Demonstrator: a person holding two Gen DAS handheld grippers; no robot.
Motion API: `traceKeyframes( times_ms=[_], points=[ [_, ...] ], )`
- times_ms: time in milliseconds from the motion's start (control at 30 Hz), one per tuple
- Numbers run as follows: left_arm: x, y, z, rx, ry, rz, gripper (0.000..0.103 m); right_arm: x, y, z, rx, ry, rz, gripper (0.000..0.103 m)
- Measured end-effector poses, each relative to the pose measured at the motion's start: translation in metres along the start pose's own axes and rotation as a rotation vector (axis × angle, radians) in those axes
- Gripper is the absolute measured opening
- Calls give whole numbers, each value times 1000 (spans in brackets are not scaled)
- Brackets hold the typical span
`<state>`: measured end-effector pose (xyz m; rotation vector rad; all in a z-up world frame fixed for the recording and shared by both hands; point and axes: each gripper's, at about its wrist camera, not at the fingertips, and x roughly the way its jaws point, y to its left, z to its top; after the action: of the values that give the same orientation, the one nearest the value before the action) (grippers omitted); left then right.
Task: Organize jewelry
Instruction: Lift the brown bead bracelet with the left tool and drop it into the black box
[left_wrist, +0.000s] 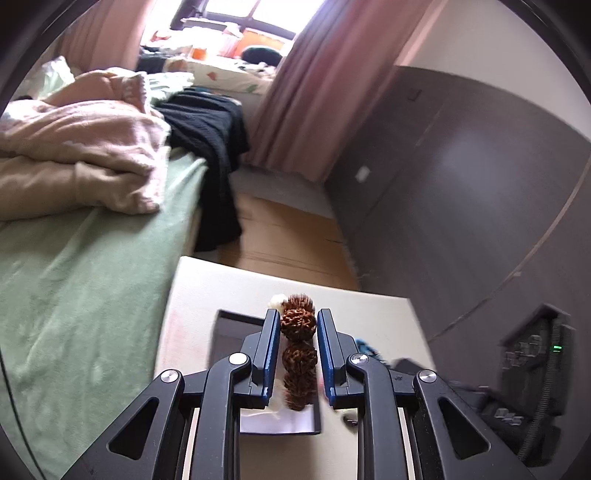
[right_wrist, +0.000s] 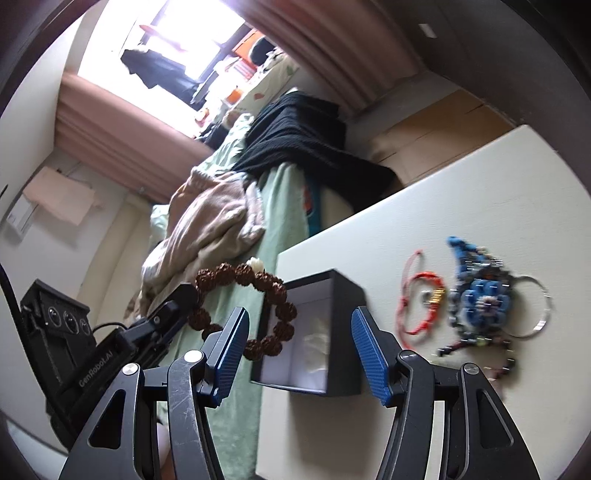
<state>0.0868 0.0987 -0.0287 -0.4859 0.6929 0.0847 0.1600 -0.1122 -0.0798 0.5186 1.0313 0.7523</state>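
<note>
My left gripper (left_wrist: 298, 325) is shut on a brown rudraksha bead bracelet (left_wrist: 298, 350) with one white bead, held in the air above a black open box (left_wrist: 280, 421) on the white table (left_wrist: 192, 295). In the right wrist view the bracelet (right_wrist: 251, 310) hangs as a ring from the left gripper (right_wrist: 184, 295), just left of the black box (right_wrist: 317, 332). My right gripper (right_wrist: 299, 350) is open and empty, its fingers either side of the box, a little short of it.
On the table (right_wrist: 480, 184) right of the box lie a red cord bracelet (right_wrist: 417, 302), a blue flower-shaped beaded piece (right_wrist: 480, 291), a thin silver bangle (right_wrist: 535, 306) and dark bead strands (right_wrist: 480, 347). A bed with green sheet (left_wrist: 74, 295) and blankets borders the table's left.
</note>
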Motion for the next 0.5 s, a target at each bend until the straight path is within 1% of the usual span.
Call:
traceKeyframes(
  times_ms=[67, 100, 133, 200, 267, 333, 400, 500],
  points=[
    [8, 2, -2, 2, 37, 28, 41, -11, -7, 1, 15, -8, -14, 59],
    [10, 5, -3, -10, 48, 33, 56, -17, -10, 1, 21, -16, -20, 59],
    [9, 7, -5, -22, 43, 31, 60, -23, -12, 2, 24, -25, -30, 59],
    [6, 8, -6, -35, 30, 39, 60, -34, -14, 3, 30, -42, -43, 59],
    [3, 3, -8, -12, 18, 38, 63, -48, -18, 3, 39, -67, -54, 59],
    [5, -2, -10, 0, 27, 31, 65, -58, -22, 2, 39, -85, -83, 59],
    [8, -7, -15, 7, 40, 14, 65, -63, -25, 2, 40, -90, -112, 59],
    [8, -19, -20, 46, 33, 16, 65, -67, -27, 3, 35, -87, -161, 59]
  ],
)
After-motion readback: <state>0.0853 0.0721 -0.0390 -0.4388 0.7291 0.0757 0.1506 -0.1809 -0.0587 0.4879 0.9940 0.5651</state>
